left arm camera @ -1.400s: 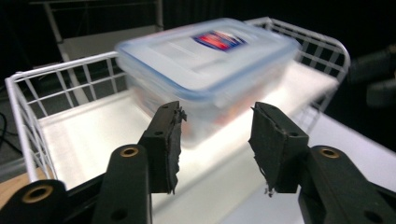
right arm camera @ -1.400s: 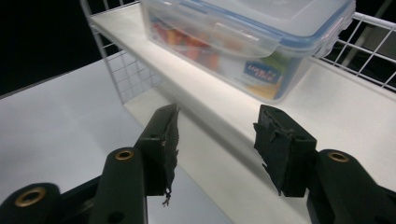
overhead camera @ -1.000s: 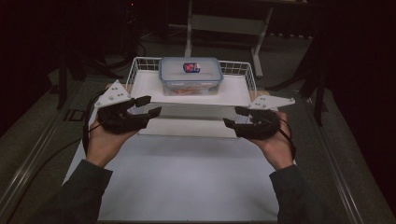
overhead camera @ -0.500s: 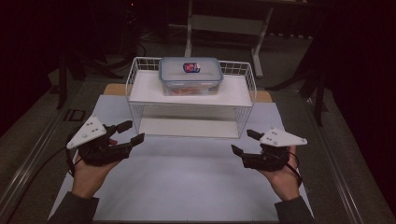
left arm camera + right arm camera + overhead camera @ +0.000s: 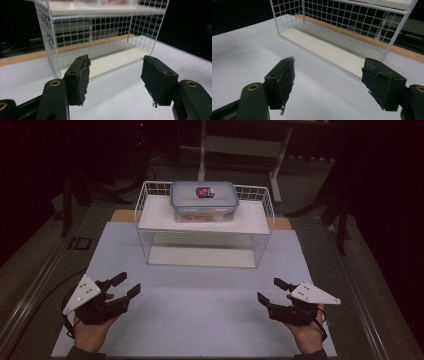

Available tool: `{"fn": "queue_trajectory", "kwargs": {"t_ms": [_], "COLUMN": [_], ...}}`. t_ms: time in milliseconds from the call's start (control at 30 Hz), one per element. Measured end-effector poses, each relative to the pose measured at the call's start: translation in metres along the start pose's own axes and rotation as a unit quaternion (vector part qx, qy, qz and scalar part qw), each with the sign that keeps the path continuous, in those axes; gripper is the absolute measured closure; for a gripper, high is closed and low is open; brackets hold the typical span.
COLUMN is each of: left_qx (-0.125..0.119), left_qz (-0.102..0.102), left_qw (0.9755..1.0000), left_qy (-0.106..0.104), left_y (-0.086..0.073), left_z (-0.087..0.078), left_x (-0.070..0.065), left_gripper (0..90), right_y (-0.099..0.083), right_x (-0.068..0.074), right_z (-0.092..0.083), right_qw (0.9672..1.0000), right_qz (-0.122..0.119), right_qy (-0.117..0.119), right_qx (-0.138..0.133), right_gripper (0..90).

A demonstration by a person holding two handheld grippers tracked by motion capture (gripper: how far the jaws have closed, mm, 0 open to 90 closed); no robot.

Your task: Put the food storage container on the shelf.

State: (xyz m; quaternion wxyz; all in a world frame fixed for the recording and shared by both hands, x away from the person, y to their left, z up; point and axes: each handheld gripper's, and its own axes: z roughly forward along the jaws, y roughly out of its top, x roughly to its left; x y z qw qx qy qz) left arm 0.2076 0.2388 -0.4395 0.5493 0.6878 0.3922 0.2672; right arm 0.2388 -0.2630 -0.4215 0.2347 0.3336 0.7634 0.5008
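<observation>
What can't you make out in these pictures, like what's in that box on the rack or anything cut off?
- Container contents, high view: the frosted lid and walls hide them, apart from an orange tint; the lid's sticker is too small to read.
- Same container, left gripper view: cut off by the top edge above the wire rack.
- Surroundings of the table, high view: too dark to identify.
- Person's forearms, high view: cut off by the bottom edge.

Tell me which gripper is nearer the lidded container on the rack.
Left, narrowly. The left gripper sits front-left of the lidded container; the right gripper sits front-right, slightly farther.
</observation>
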Motion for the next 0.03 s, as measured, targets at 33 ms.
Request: {"fn": "queue_trajectory", "kwargs": {"t_ms": [33], "left_qx": [0.0], "left_qz": [-0.004], "left_qw": [1.0], "left_qy": [-0.001], "left_y": [-0.0015], "left_z": [-0.0001], "left_x": [0.0017], "left_gripper": [39.4], "right_y": [-0.0005], "right_x": [-0.0003], "right_z": [-0.0007], "right_qw": [1.0], "right_qz": [0.001], "right_qy": [-0.002], "right_qx": [-0.003], "right_gripper": [26.1]}}
